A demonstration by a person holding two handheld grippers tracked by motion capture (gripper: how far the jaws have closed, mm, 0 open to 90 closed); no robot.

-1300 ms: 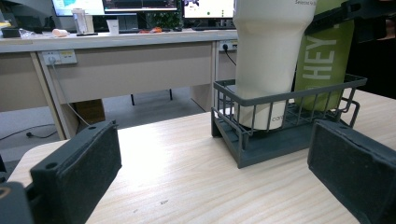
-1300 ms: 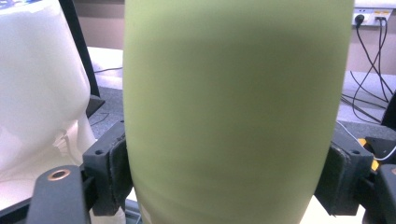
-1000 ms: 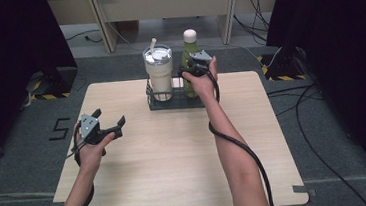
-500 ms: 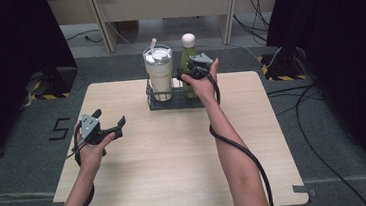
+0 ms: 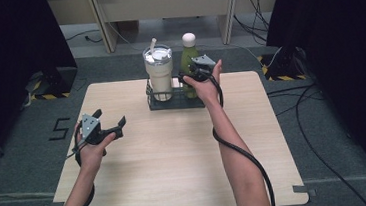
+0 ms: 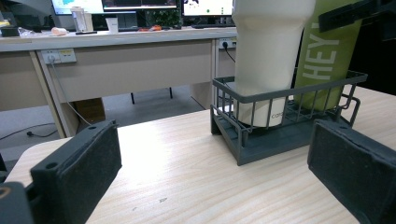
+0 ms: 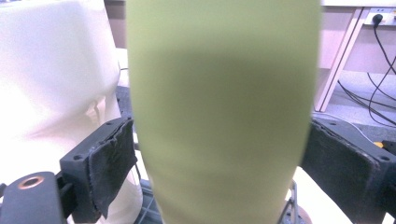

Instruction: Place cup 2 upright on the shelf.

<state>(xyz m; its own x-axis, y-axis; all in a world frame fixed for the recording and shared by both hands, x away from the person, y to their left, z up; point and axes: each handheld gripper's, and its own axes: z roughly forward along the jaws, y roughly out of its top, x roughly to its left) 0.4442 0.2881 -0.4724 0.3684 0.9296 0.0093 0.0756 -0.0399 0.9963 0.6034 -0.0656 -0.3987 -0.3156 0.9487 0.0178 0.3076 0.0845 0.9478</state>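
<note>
A green bottle (image 5: 188,57) with a pale cap stands in a black wire basket (image 5: 171,104) at the back of the wooden table, beside a cream tumbler (image 5: 159,75) with a straw. My right gripper (image 5: 188,77) is at the bottle's body. In the right gripper view its two pads press the bottle (image 7: 219,93) on both sides, with the tumbler (image 7: 51,84) at the left. My left gripper (image 5: 109,117) hovers over the table's left side, open and with nothing in it. In the left gripper view its jaws (image 6: 217,186) frame the basket (image 6: 280,140), tumbler (image 6: 268,51) and bottle (image 6: 327,60).
Bare wooden tabletop (image 5: 176,164) stretches between the basket and the near edge. The right gripper's black cable (image 5: 240,153) trails along the forearm. Beyond the table stand desk legs (image 5: 101,20) and floor cables (image 5: 312,116).
</note>
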